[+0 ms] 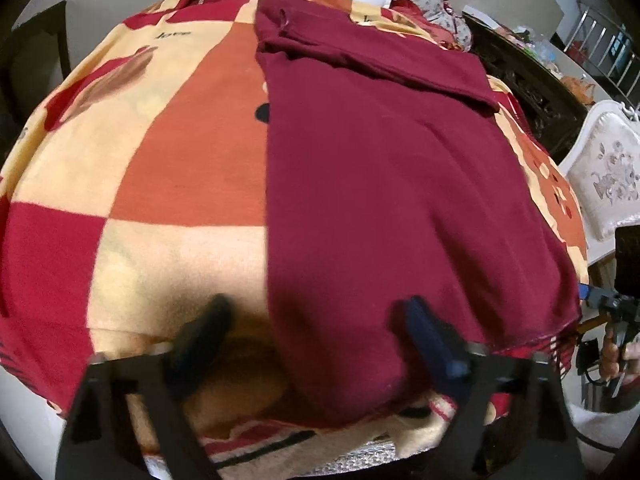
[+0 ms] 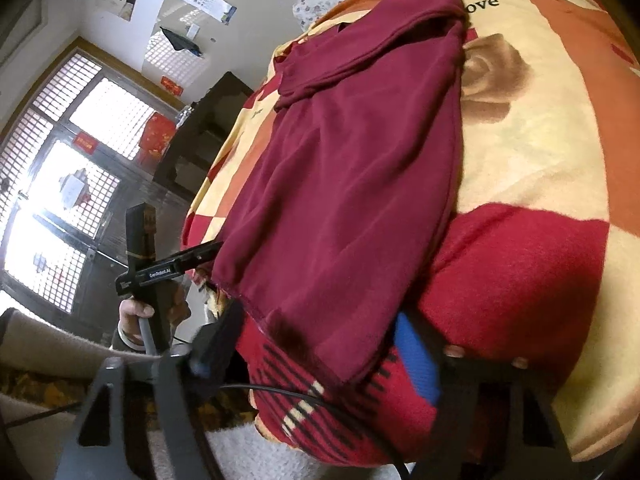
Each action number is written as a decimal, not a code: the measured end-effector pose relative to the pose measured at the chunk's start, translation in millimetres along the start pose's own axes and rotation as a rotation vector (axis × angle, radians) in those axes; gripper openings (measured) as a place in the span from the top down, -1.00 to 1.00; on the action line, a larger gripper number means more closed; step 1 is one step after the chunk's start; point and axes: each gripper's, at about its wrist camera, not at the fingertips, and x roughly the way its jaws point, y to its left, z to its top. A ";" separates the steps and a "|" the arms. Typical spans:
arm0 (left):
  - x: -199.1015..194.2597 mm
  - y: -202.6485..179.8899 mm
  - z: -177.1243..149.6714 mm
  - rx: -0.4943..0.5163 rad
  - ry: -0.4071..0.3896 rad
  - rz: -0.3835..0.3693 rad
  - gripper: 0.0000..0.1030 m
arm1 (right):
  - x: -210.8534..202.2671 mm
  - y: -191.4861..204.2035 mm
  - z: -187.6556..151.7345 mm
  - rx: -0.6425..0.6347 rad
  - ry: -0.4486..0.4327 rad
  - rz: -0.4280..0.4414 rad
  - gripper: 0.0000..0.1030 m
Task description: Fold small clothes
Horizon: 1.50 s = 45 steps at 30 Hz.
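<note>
A maroon garment (image 1: pixel 384 184) lies spread flat on a patterned blanket (image 1: pixel 192 152), partly folded, with a sleeve laid across its far end. My left gripper (image 1: pixel 320 320) is open, its jaws wide apart, hovering over the garment's near left edge. In the right wrist view the same garment (image 2: pixel 352 168) runs away up the bed. My right gripper (image 2: pixel 316 332) is open and straddles the garment's near hem corner without clamping it. My left gripper (image 2: pixel 192 258) also shows there at the left, held by a hand.
The blanket (image 2: pixel 540 140) covers a bed or table with checks and rose prints. A white carved chair (image 1: pixel 608 168) stands at the right. A dark cabinet (image 2: pixel 208 128) and a bright window (image 2: pixel 60 184) lie beyond the bed edge. A cable (image 2: pixel 320 396) hangs near my right gripper.
</note>
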 end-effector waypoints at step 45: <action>75.2 54.7 345.2 -0.167 -0.278 -0.106 -0.50 | 12.6 -108.9 319.0 0.180 -0.478 -0.013 -0.08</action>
